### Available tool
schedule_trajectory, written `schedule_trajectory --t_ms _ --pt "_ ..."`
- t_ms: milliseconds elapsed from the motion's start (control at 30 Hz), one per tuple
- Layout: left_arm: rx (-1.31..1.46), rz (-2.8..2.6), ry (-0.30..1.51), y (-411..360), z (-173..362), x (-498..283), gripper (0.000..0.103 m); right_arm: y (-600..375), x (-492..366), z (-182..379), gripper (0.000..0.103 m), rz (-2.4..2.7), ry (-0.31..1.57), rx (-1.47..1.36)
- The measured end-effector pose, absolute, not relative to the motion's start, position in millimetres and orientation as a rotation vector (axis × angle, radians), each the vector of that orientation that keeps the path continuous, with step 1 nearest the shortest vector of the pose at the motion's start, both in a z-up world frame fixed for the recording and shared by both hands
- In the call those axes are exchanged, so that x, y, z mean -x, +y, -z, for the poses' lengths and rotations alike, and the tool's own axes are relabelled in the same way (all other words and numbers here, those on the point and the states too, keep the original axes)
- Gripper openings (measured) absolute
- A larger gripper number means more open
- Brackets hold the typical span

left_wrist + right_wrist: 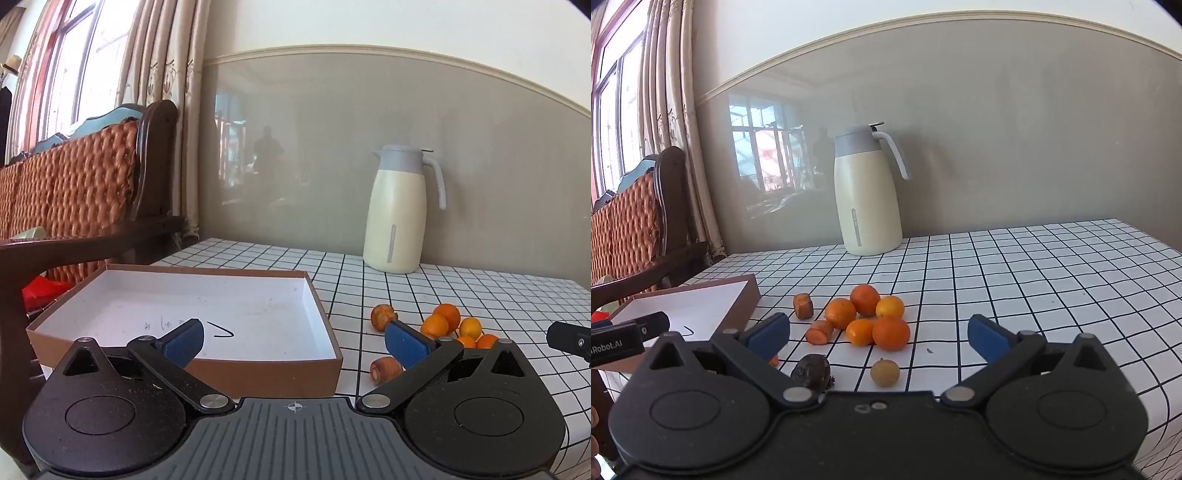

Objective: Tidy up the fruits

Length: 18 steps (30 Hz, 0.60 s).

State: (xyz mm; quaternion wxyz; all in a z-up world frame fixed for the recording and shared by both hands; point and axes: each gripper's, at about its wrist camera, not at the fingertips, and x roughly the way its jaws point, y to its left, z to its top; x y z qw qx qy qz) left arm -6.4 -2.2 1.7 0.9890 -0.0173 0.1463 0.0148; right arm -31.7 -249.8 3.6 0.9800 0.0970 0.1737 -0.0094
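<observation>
Several small oranges (866, 319) lie in a cluster on the checked tablecloth (1034, 277), with two carrot pieces (820, 331) to their left. In front of them sit a dark wrinkled fruit (810, 370) and a small tan round fruit (884, 373). An empty brown box (207, 306) with a white inside lies left of the oranges (441, 321). My left gripper (293, 341) hovers open over the box's near right corner, nothing between its fingers. My right gripper (879, 334) is open, held just short of the fruit cluster. The left gripper's tip (631, 334) shows at the left edge of the right wrist view.
A cream thermos jug (868, 192) with a grey lid stands at the back by the wall. A dark wooden chair (110, 184) with an orange woven cushion stands left of the table. The tablecloth stretches bare to the right. A curtain (162, 74) and a window are at the far left.
</observation>
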Motion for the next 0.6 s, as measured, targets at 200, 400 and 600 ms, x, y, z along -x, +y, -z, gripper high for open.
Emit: schedule_trajectory --t_ms 200,400,600 --pt "0.023 -0.026 0.303 -5.1 -1.6 3.9 0.103 -250.2 31.8 -3.1 0.097 0.013 0.351 -0.194" --pt "0.017 -0.026 0.304 -6.1 -2.1 4.0 0.103 -248.7 33.2 -3.6 0.097 0.008 0.345 -0.189" --pt "0.019 -0.028 0.303 -4.8 -2.5 4.9 0.103 -249.5 32.0 -3.5 0.097 0.007 0.346 -0.196"
